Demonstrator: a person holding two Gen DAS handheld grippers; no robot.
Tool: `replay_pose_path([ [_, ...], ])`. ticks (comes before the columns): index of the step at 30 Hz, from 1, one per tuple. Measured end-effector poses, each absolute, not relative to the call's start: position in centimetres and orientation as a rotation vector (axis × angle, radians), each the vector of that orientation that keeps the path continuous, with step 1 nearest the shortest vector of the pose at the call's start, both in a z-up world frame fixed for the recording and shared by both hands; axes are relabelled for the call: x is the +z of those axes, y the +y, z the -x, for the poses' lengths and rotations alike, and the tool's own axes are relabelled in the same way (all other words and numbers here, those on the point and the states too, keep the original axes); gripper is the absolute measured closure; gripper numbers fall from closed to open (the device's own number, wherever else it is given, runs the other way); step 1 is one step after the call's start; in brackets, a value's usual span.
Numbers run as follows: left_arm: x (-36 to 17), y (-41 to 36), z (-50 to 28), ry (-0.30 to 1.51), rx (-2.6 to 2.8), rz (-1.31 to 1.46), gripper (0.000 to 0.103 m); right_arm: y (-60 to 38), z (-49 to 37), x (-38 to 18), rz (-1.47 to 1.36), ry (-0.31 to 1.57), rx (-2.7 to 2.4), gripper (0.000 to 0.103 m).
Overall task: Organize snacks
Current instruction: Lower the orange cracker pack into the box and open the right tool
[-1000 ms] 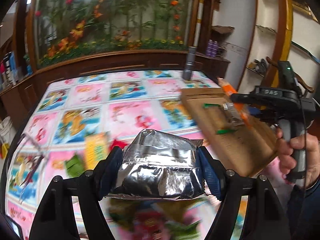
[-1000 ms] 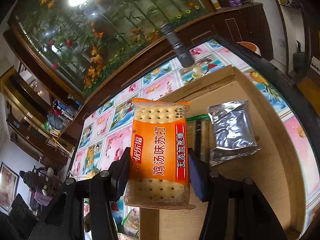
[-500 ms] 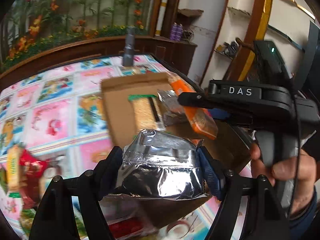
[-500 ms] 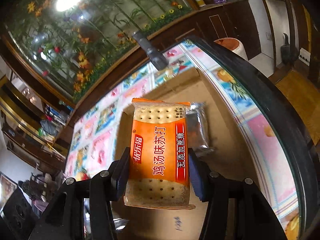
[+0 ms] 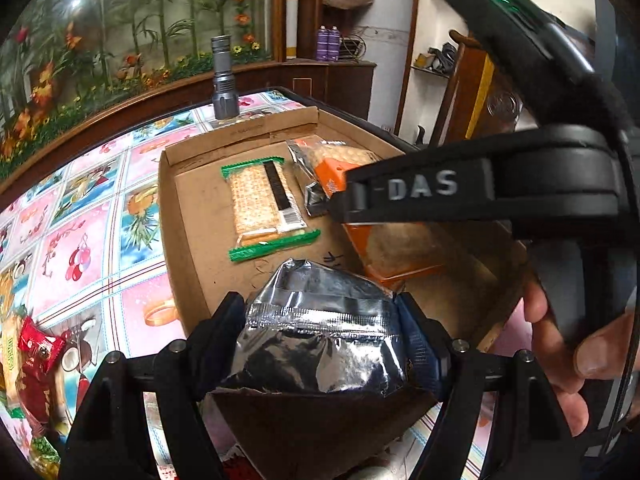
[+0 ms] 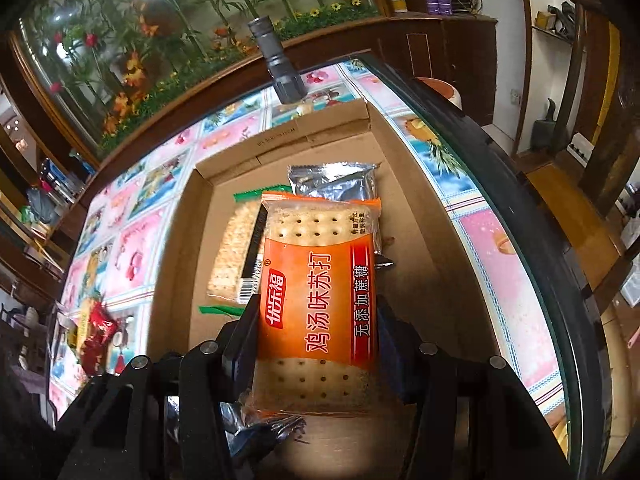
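Observation:
My left gripper [image 5: 320, 320] is shut on a silver foil snack packet [image 5: 320, 344] and holds it over the near edge of an open cardboard box [image 5: 188, 240]. My right gripper [image 6: 316, 328] is shut on an orange cracker packet [image 6: 320, 300], held above the same box [image 6: 432, 280]. In the left wrist view the right gripper's body crosses the upper right, with the orange packet [image 5: 400, 248] under it. In the box lie a green-edged cracker packet [image 5: 260, 204] and a silver packet [image 6: 340, 184].
A grey flashlight [image 5: 224, 80] stands upright behind the box. Loose snacks, including a red wrapper [image 5: 36, 352], lie on the patterned tablecloth [image 5: 80, 240] at the left. The table's dark edge [image 6: 500, 184] runs right of the box.
Both grippers have moved toward and over the box with their packets. The left one swung right from the loose snacks; the right one moved lower and nearer the box floor.

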State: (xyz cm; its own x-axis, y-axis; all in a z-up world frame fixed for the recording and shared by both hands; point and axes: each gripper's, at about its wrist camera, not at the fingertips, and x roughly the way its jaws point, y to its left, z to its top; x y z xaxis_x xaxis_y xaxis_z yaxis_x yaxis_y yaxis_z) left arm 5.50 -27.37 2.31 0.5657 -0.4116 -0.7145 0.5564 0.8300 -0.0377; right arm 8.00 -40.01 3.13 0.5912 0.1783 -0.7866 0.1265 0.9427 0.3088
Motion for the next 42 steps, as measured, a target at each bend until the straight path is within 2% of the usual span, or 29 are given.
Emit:
replay_pose_path([
  [42,2.3,-27.4,-4.3,0.783,-0.565,-0.214,0.027,-38.0,-7.8,2.5,-0.244,1.006,0.006,0.045],
])
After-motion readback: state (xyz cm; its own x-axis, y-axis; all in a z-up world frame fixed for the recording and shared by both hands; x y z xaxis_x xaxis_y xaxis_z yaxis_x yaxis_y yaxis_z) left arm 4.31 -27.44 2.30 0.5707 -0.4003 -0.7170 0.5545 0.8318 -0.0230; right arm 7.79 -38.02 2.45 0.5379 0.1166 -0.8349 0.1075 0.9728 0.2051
